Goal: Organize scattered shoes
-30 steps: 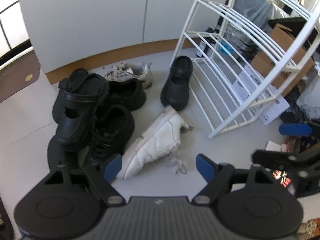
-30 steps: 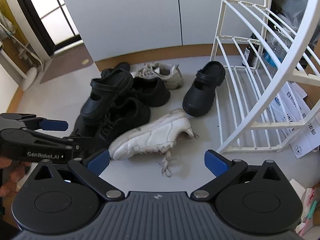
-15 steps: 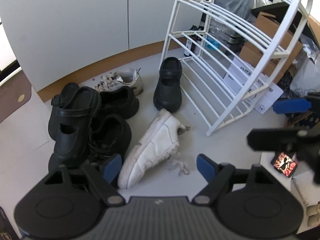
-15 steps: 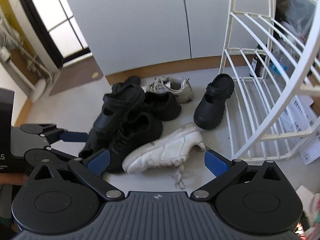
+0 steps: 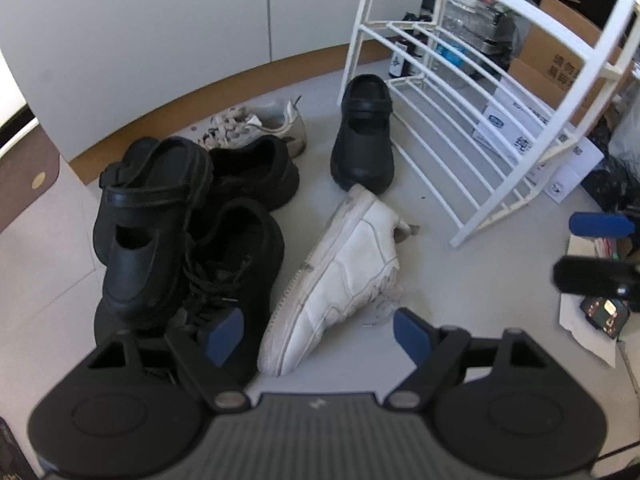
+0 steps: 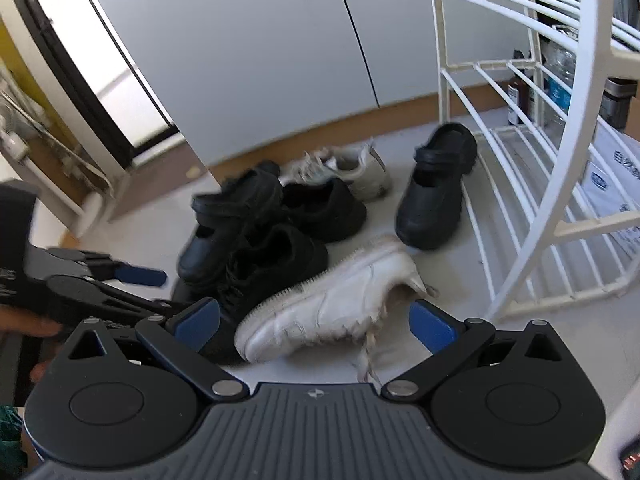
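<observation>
Several shoes lie scattered on the pale floor. A white sneaker (image 5: 340,280) (image 6: 320,304) lies on its side in the middle, laces trailing. Left of it sit a black lace-up shoe (image 5: 236,264) (image 6: 272,268) and a black strap clog (image 5: 148,220) (image 6: 228,220) piled on it. Another black clog (image 5: 364,136) (image 6: 436,188) stands alone by the white wire shoe rack (image 5: 460,120) (image 6: 532,160). A beige sneaker (image 5: 256,128) (image 6: 348,168) lies at the back. My left gripper (image 5: 318,330) hangs open above the white sneaker's toe. My right gripper (image 6: 314,322) is open too, over the same sneaker.
A grey wall with a wooden skirting runs behind the shoes. Cardboard boxes (image 5: 560,60), bottles and papers crowd the space behind the rack. A glass door (image 6: 100,92) is at the left. The rack's shelves hold no shoes.
Both grippers have sunk toward the shoes, which now look larger. The right wrist view has tilted and swung left. Neither gripper has closed or taken hold of anything.
</observation>
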A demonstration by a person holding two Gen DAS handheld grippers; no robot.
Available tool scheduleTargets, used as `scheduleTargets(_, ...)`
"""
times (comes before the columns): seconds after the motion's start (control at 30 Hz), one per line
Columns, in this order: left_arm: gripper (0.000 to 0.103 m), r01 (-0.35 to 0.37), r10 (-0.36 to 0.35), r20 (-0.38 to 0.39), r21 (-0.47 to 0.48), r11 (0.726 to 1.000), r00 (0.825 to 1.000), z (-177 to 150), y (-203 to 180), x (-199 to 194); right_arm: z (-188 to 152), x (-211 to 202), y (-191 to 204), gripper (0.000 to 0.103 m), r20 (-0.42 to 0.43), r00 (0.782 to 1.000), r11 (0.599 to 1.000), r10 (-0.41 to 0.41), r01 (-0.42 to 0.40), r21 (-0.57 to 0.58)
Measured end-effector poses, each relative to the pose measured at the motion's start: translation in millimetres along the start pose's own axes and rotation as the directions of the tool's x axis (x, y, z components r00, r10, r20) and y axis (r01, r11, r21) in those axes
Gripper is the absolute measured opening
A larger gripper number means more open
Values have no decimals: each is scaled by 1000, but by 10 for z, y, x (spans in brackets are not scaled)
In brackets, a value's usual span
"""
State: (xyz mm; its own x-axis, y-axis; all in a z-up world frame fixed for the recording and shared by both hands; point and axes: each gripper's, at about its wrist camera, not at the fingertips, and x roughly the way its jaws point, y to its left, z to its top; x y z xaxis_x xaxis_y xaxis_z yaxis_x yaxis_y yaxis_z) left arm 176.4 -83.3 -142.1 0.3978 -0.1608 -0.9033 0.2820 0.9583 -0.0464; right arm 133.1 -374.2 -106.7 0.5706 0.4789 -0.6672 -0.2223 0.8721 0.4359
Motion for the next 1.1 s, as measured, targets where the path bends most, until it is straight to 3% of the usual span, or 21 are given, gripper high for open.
scheduleTargets(0.13,84,-39,39,-44,-15,999,998,0,-48,165,-149,145,-182,103,-26,999,998,23,-22,54)
scheduleTargets(0.33,83,-29,30,-27,18,999,999,-10,-132,379,-321,247,-371,103,-53,998,994,-18,24,108)
scheduleTargets(0.43,73,-26,27,-34,25,999,999,-22,-181,509,-397,269,-479,103,-55,998,989,-41,48,138)
scheduleTargets(0.53,70,-12,12,-19,30,999,1000,-41,-234,634,-452,303,-579,103,-53,996,984,-79,86,158)
scheduleTargets(0.9,70,0,-1,7,115,993,1000,-216,-375,1085,-683,573,-711,103,-153,981,980,-120,142,142)
scheduleTargets(1.1,75,-28,25,15,221,975,1000,-265,-550,1342,-746,658,-693,103,-190,974,981,-126,151,124)
